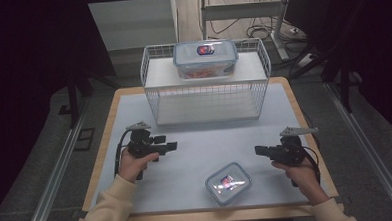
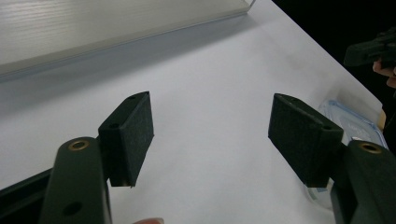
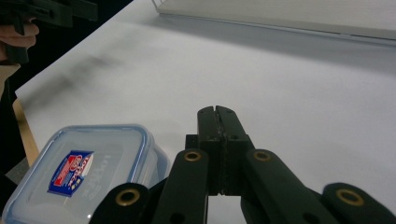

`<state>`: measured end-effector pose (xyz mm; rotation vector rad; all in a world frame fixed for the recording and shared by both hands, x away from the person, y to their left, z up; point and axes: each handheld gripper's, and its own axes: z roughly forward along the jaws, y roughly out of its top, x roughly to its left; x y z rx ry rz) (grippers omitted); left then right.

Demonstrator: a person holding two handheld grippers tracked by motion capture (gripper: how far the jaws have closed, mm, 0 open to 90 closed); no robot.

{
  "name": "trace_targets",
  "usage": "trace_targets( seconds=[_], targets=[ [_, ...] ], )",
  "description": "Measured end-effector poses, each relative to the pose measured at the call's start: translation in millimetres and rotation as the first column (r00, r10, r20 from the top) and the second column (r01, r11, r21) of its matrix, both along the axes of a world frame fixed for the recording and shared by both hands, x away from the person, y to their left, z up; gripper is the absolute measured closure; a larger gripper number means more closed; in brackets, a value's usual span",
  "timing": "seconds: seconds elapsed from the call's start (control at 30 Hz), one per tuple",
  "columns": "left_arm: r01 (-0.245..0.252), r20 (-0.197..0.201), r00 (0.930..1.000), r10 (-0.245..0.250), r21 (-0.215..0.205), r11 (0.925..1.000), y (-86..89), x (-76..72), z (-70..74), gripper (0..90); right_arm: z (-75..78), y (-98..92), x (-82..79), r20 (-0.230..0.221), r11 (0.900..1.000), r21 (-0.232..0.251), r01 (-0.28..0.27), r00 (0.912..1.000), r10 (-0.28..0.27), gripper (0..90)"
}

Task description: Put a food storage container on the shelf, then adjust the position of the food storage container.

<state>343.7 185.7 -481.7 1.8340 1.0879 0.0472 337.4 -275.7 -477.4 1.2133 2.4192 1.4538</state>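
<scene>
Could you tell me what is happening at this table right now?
A person holds a pair of tongs in each hand above a white table. The left tongs are open and empty; the right tongs are shut on nothing. Both point inward, and neither touches anything. A small lidded box sits near the front edge between the hands, closer to the right one. A larger lidded box rests on top of the wire rack at the back.

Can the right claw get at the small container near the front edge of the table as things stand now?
Probably yes: the small container lies apart on bare table beside the right claw, nothing between. But its jaws are shut and must open first.
</scene>
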Motion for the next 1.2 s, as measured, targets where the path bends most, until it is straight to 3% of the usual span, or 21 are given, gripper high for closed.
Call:
trace_targets(
  seconds=[0.33,0.73,0.87,1.07,1.2],
  targets=[
    [-0.005,-0.007,1.0,0.005,0.011,0.9999,2.4,-5.1,-4.5,31.0,1.0,1.0,-2.4,0.007,1.0,-0.009,-0.008,0.9999,0.008,89.8],
    [-0.002,-0.024,0.9997,0.003,0.021,0.9998,0.3,-5.0,-11.2,31.0,8.5,-2.7,-22.1,0.035,0.999,-0.009,-0.03,0.9989,0.031,89.8],
    [0.0,-0.031,0.9995,0.0,0.025,0.9997,-0.9,-4.3,-13.0,31.0,12.0,0.1,-32.7,0.041,0.998,-0.007,-0.062,0.9972,0.062,89.8],
    [-0.003,-0.042,0.9991,0.004,0.028,0.9996,-0.4,-2.7,-17.3,31.0,11.1,11.1,-48.6,0.041,0.992,-0.044,-0.115,0.9923,0.117,89.9],
    [-0.002,-0.044,0.999,0.003,0.029,0.9996,-0.8,-2.5,-17.6,30.8,7.9,29.0,-68.1,0.037,0.973,-0.093,-0.211,0.9759,0.215,89.8]
  ],
)
